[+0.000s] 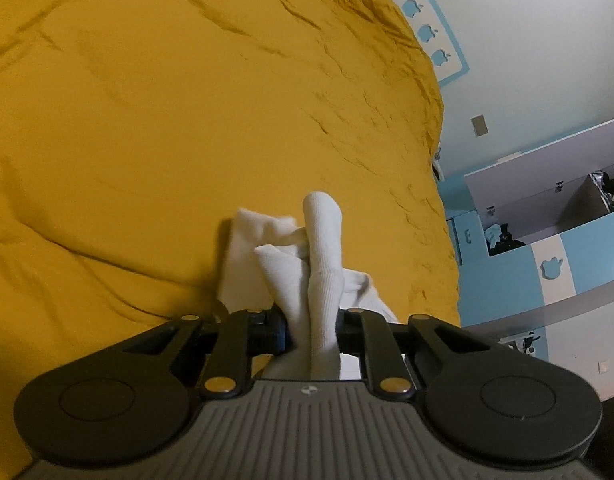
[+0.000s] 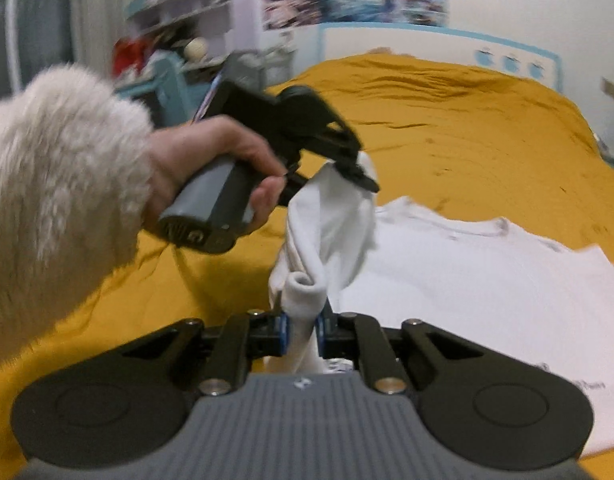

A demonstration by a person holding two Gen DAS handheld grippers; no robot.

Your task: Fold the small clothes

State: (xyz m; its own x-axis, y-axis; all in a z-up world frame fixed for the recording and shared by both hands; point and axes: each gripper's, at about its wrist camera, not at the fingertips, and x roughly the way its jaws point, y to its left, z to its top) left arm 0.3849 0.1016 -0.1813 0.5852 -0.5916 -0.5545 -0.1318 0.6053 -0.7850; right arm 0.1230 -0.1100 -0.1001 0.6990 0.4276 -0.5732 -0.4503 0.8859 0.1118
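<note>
White sock [image 2: 327,224] hung lengthwise between left gripper [image 2: 357,174] above and right gripper [image 2: 303,334] below (both clamped on it), over the bed's [image 2: 447,128] near edge.

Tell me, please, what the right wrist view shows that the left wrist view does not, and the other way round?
Only the right wrist view shows the left gripper from outside, the hand holding it, a fluffy sleeve and a flat white T-shirt. Only the left wrist view shows the blue and white cabinet. Both show the white socks, held lifted by both grippers, each shut on the fabric, the right gripper nearest, over the yellow bedspread.
</note>
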